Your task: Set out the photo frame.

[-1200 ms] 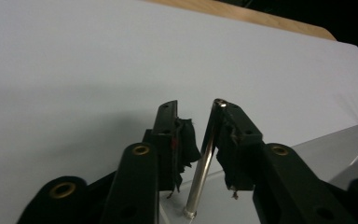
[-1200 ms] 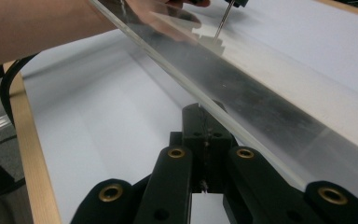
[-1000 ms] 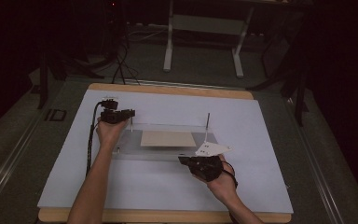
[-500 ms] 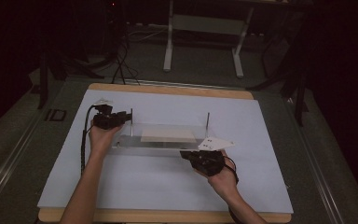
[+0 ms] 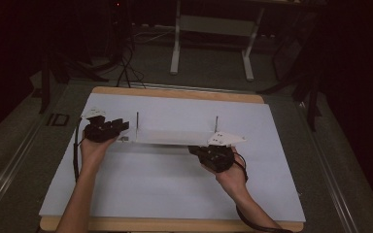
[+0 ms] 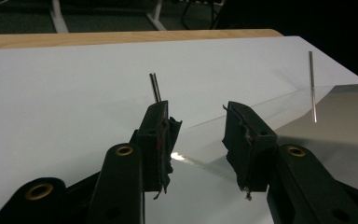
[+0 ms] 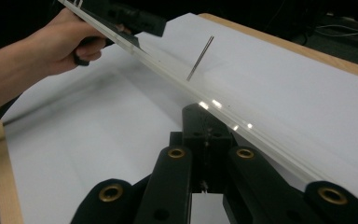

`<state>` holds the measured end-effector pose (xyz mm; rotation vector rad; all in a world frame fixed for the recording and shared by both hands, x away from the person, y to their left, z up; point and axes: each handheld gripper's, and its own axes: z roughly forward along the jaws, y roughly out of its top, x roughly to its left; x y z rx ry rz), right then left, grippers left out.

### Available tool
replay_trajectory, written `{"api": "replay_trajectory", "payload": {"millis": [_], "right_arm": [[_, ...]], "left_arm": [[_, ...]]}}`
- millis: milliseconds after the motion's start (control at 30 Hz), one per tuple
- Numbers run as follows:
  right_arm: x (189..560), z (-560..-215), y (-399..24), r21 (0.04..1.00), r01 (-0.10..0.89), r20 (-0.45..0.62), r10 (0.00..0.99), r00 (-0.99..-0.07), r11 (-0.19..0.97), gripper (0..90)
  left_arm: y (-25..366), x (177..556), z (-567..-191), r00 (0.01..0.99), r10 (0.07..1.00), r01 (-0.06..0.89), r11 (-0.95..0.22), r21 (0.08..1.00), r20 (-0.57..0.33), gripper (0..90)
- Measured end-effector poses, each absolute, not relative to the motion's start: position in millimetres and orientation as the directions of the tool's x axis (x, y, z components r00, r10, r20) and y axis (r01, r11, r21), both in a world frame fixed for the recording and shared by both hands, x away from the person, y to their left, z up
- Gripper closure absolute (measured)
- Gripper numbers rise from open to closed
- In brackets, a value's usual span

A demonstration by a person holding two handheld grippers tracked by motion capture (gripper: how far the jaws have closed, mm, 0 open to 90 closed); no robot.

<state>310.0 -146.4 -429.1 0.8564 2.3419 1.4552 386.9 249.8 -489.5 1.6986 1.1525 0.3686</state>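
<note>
The clear acrylic plate with two thin upright metal pins (image 5: 175,136) is hanging just above the white tabletop (image 5: 175,189). The right tongs (image 5: 205,151) are clamping its near edge; the left tongs (image 6: 198,135) have just been opening, gaping around its corner without pressing. One-sided support risks the plate tilting and slipping.

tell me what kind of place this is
Probably a lab or workshop recording bench: a white-topped table with wooden edges, a frame stand on the dark floor behind, and trailing cables.

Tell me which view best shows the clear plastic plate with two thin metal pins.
The high view: the whole clear plastic plate lies between the left gripper and right gripper, both pins standing. The right gripper view shows its long edge; the left gripper view, one corner.
</note>
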Motion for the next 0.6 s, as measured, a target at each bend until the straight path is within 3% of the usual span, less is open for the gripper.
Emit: {"api": "replay_trajectory", "payload": {"millis": [600], "right_arm": [[332,-414,-143,0.889,0.341,0.084,0.624,-0.777,0.306,90.0]], "left_arm": [[260,369,-497,0.565,0.799,0.477,-0.114,0.871,-0.205,56.9]]}}
